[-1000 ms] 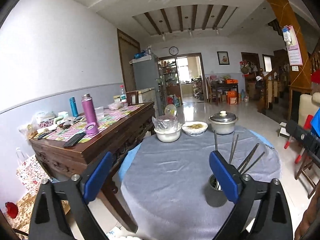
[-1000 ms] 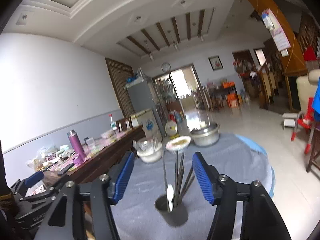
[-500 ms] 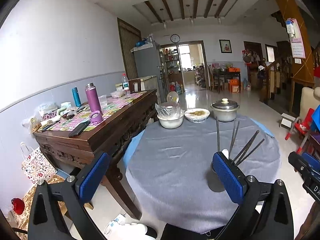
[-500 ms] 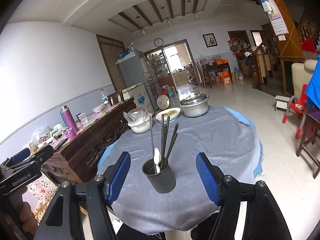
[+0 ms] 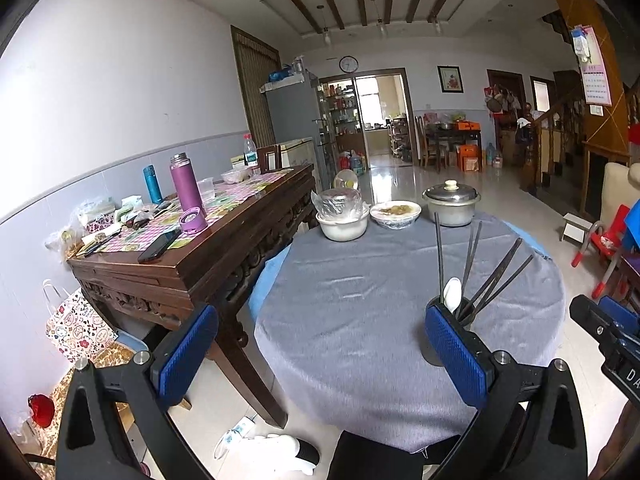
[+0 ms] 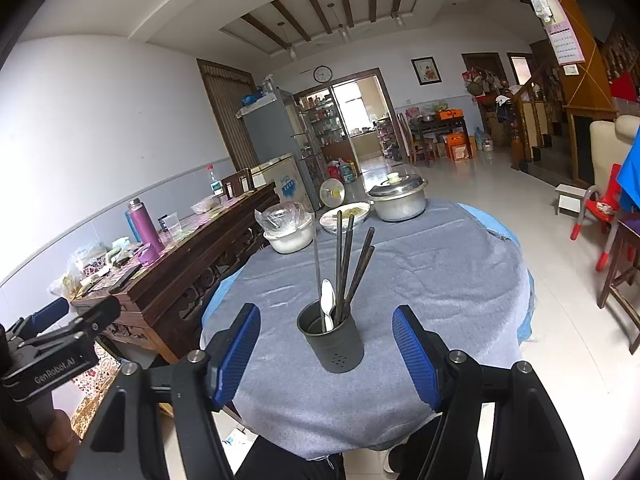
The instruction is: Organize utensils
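Nearest in the right wrist view, the right gripper (image 6: 326, 356) is held above the near edge of a round desk (image 6: 440, 280) covered in grey cloth. Its blue-padded fingers (image 6: 236, 348) are spread wide and hold nothing.

A dark grey utensil holder (image 6: 334, 340) stands upright on the cloth just beyond those fingers and centred in the gap between them, touching neither pad. Inside the holder, a white spoon (image 6: 327, 304) stands bowl up among several dark chopsticks (image 6: 348, 264), which lean out to the holder's right.

The holder looks like a stiff, light cylinder, probably metal or hard plastic, with smooth walls that may be slippery. The tall sticks make it top-heavy, so it would likely be best gripped across its lower body. The chopsticks are thin, rigid and light, and best pinched near their upper ends. The spoon looks smooth and could slide.

In the left wrist view, the left gripper (image 5: 324, 356) is also spread wide and empty. The holder sits partly hidden behind its right-hand finger (image 5: 456, 352), well off centre from that gap.

Well beyond the holder, at the far side of the desk, stand a white bowl (image 6: 290, 236) covered in plastic film, a dish of food (image 6: 346, 216) and a lidded metal pot (image 6: 398, 200).
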The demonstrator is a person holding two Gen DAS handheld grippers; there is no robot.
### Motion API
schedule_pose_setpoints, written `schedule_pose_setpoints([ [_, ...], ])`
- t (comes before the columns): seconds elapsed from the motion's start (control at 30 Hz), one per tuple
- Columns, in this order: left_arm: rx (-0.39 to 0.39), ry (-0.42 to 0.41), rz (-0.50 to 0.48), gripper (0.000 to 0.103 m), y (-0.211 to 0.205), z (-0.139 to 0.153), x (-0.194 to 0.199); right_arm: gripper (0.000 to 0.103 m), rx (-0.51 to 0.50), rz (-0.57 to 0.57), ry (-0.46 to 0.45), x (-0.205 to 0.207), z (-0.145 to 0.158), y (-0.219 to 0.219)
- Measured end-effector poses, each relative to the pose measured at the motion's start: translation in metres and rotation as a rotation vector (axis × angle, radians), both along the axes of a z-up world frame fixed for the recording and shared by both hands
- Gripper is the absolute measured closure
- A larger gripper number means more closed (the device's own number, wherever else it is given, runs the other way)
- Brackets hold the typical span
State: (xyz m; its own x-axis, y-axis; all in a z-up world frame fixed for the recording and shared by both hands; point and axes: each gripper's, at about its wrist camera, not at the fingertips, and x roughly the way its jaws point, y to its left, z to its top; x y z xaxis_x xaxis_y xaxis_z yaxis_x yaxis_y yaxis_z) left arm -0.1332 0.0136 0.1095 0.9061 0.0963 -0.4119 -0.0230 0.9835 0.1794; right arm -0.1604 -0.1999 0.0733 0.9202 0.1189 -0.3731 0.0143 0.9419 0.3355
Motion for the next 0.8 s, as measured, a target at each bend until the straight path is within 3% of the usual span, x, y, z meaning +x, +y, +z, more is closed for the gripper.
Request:
schedule_pose_setpoints([
  [0.8, 0.007, -0.001, -0.016, 0.0, -0.001, 0.0005, -0.0028, 0.03, -0.026, 0.003, -0.005, -0.0013, 0.007, 0.0039],
])
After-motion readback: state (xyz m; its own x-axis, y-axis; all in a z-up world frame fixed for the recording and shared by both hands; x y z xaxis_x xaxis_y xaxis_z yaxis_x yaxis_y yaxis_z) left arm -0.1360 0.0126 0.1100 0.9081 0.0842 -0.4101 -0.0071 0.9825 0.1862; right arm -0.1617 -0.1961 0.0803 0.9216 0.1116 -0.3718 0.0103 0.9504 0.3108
